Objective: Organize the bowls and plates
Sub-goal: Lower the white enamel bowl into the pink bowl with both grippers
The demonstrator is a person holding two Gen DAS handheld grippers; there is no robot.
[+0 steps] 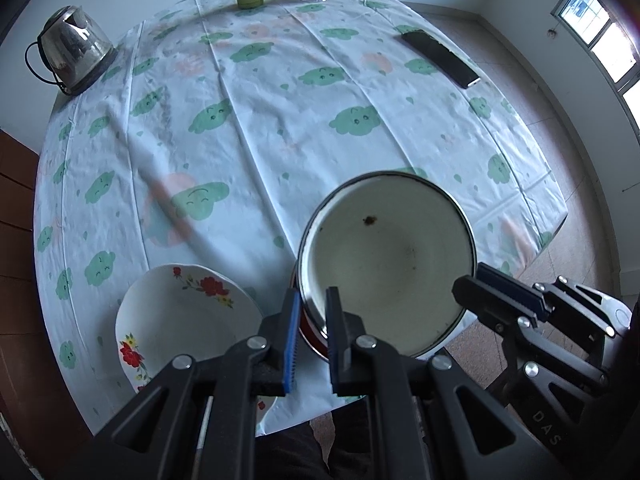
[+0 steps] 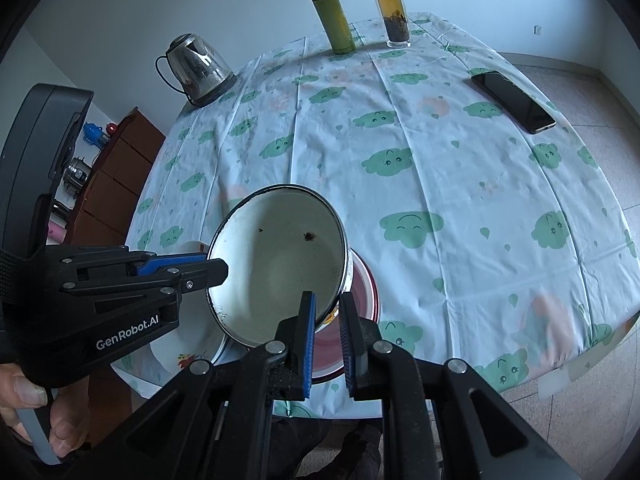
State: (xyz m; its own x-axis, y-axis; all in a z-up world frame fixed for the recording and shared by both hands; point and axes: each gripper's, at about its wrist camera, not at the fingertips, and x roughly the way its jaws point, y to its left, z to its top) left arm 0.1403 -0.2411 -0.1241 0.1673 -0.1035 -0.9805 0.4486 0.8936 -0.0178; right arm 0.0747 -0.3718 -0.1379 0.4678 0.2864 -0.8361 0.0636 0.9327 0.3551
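The enamel bowl [image 1: 390,268] hangs tilted above a red plate [image 2: 362,292], its rim pinched on opposite sides by the clenched left gripper [image 1: 313,332] and right gripper [image 2: 328,332] (each set of fingers straddling the wall). Just beside the bowl a flowered plate [image 1: 176,320] lies on the desk [image 1: 280,120]; kettle [image 1: 74,50] far beyond.

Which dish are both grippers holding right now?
The white enamel bowl with the dark rim; both grippers pinch its rim, tilting it over the red plate. The flowered plate lies untouched beside it.
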